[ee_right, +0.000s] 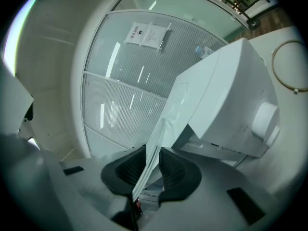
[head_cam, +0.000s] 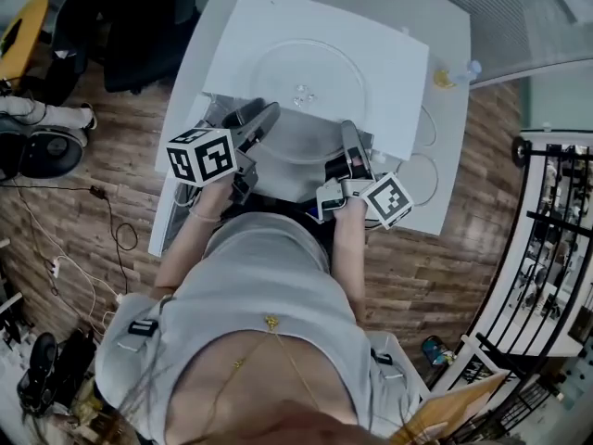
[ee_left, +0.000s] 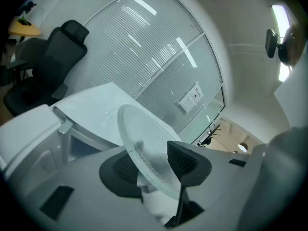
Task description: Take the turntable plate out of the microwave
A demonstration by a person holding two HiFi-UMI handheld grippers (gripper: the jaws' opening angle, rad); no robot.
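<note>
desk: where is the turntable plate [head_cam: 301, 95] relative to the microwave [head_cam: 371, 35]?

photographer: out of the cavity, held up at the microwave's front and tilted. from the head view its full glass circle shows over the microwave's white top. its near rim sits closest to the person, just ahead of the microwave's open face.

desk: and the left gripper [head_cam: 262, 119]?

photographer: it stands at the microwave's front left. its own view shows the jaws set moderately apart with the plate's rim passing slantwise between them. one dark pad [ee_left: 185, 160] sits in front of the glass and the other shows through it. the gap looks wider than the rim is thick, so it reads as loose, not clamped.

desk: the right gripper [head_cam: 352, 142]?

photographer: at the microwave's front right, jaws narrow. the plate shows edge-on there, pinched between both ribbed pads [ee_right: 175, 172], rising past the microwave's front corner.

desk: anything else?

photographer: the microwave sits on a white table [head_cam: 449, 54]. a black office chair [ee_left: 53, 66] stands beyond the microwave's left side, well apart from it.
</note>
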